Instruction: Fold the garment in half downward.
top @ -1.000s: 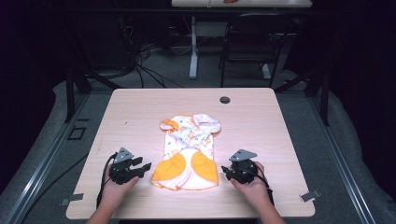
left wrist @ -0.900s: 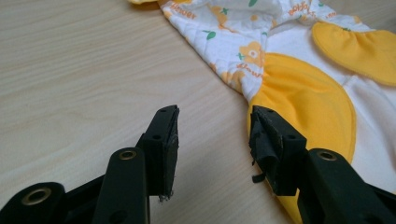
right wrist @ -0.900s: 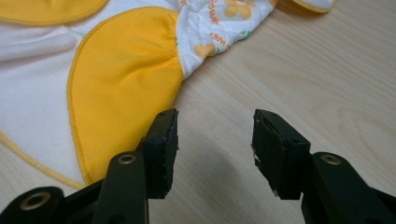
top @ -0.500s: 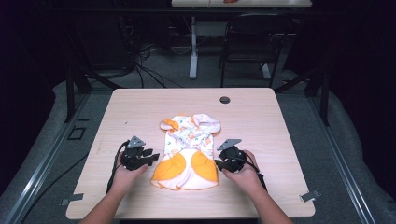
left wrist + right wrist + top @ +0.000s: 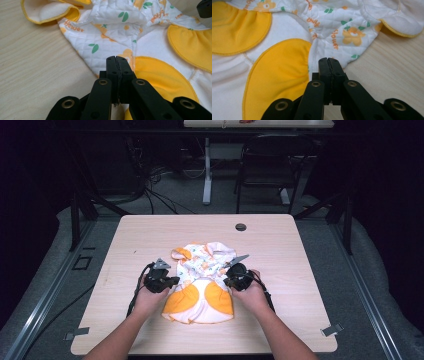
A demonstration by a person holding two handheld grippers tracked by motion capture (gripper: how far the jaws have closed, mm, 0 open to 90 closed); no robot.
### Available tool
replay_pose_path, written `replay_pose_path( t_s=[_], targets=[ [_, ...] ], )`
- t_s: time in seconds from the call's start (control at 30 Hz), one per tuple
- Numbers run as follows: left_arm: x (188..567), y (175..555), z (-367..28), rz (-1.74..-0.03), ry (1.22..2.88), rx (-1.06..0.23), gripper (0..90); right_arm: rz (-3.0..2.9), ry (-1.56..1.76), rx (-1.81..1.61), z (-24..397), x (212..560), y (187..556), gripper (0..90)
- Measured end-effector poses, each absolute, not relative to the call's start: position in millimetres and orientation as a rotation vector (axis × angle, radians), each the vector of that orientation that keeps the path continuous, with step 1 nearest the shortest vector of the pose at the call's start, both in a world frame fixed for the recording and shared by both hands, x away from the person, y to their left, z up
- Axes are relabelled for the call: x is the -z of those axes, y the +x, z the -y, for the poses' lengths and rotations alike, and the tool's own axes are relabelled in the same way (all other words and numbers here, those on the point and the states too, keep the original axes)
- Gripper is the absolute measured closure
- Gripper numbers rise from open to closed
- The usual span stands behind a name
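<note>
We are holding both tongs pressed fully together, having just been closing them. The left tongs (image 5: 116, 61) are sitting at the garment's (image 5: 202, 280) left edge and the right tongs (image 5: 328, 62) at its right edge, but we cannot tell whether either pair has fabric pinched in it. The white-and-orange quilted garment is lying crumpled in the middle of the tabletop (image 5: 300, 250), between our 2 hands. We are judging the risk this way: if only a thin fold is caught, lifting may be letting the cloth slip free, or 1 side may be rising alone and twisting it.
</note>
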State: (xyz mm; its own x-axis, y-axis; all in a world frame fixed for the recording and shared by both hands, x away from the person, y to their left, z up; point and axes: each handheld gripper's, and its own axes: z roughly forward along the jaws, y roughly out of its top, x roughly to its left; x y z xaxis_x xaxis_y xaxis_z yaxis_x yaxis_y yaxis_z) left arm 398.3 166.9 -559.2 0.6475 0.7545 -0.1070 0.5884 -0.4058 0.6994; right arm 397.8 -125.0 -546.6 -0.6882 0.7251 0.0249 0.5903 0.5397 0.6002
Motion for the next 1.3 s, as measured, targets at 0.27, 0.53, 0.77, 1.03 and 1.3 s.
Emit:
replay_pose_path(
  t_s=[0.27,0.53,0.77,1.03,1.3],
  targets=[
    [564.9,406.4,-155.8,-1.032,2.17,-0.275,89.9,-2.552,1.106,-0.839,114.2,551.3,406.2,90.0],
    [571.9,408.2,-150.3,-1.012,2.218,-0.275,90.0,-2.596,1.124,-0.791,109.9,558.8,410.4,90.0],
    [570.9,404.1,-151.2,-0.978,2.247,-0.256,90.0,-2.604,1.119,-0.789,110.8,561.3,407.0,90.0],
    [570.5,390.7,-156.2,-0.935,2.272,-0.222,90.0,-2.661,1.072,-0.782,117.4,560.1,394.8,90.0],
    [571.0,371.7,-157.4,-0.895,2.281,-0.189,90.0,-2.706,0.994,-0.766,118.3,559.3,376.9,90.0]
  ],
)
